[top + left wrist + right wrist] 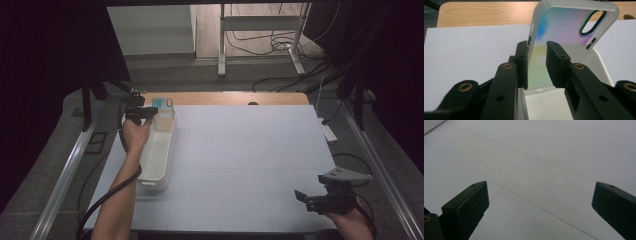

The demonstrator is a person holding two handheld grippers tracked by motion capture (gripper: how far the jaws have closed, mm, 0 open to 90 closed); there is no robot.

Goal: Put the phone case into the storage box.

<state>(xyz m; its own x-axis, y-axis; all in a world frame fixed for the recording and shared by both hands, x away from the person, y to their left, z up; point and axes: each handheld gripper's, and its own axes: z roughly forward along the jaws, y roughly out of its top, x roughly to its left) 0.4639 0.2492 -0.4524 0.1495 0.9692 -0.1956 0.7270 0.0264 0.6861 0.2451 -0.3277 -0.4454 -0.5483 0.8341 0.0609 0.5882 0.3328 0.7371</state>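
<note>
White bench [240,150] surface, faint seam lines crossing it. Nearest the person, at the near right corner, the right gripper [303,198] hangs just above the bench, grey three-cornered plate on top; its fingers [465,207] are spread wide with nothing between them, bare surface under them in the right gripper view.

Left side: a forearm reaches forward along the left edge, cable trailing back from it. Beside the arm, a long white tray [159,150] lies lengthwise on the bench, near end empty.

At the tray's far end the left gripper [152,111] holds station over the phone case [564,37]. The case is translucent, with blue, violet, yellow and green tints and a black-rimmed camera cut-out; it stands tilted, lower edge down in the tray, upper end leaning against the tray's far wall. In the left gripper view the fingers [556,62] sit either side of the case's lower half, parted a little: the left one lies along the case's edge, the right one in front of its face. Whether either pad touches cannot be told; no pinch is apparent.

Beyond the tray: a strip of bare wood at the bench's far edge, then grey floor, loose cables, a metal frame's legs. A white power strip lies on the floor to the right.
</note>
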